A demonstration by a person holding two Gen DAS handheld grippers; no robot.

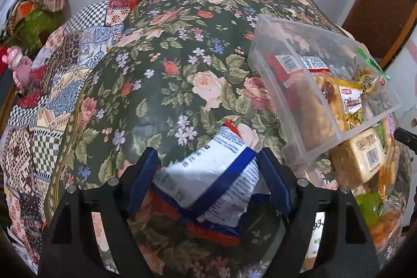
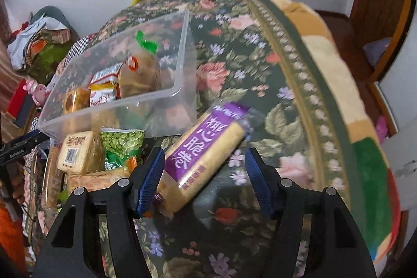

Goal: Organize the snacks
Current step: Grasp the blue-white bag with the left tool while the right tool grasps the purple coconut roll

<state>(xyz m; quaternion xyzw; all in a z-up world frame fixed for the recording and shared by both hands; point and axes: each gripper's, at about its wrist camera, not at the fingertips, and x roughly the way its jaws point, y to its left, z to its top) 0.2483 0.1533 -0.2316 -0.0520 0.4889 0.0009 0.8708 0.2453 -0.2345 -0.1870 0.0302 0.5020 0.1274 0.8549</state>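
Left wrist view: the left gripper [image 1: 208,171] has its jaws wide around a white-and-blue packet [image 1: 208,179] lying on the floral cloth [image 1: 161,64], left of the bin [image 1: 325,85], probably bracketing it for a pinch.

Right wrist view: the right gripper [image 2: 206,179] jaws stand wide; a purple wafer pack [image 2: 203,153] lies slanted between them, just right of the bin [image 2: 179,85], apparently next to go in.

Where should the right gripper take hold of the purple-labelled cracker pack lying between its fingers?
Grip the purple-labelled cracker pack across its narrow width, mid-length on the purple band, coming from above. It lies flat and diagonal on the floral cloth, so I would turn the right gripper square to its long sides. The open fingers look wide enough.
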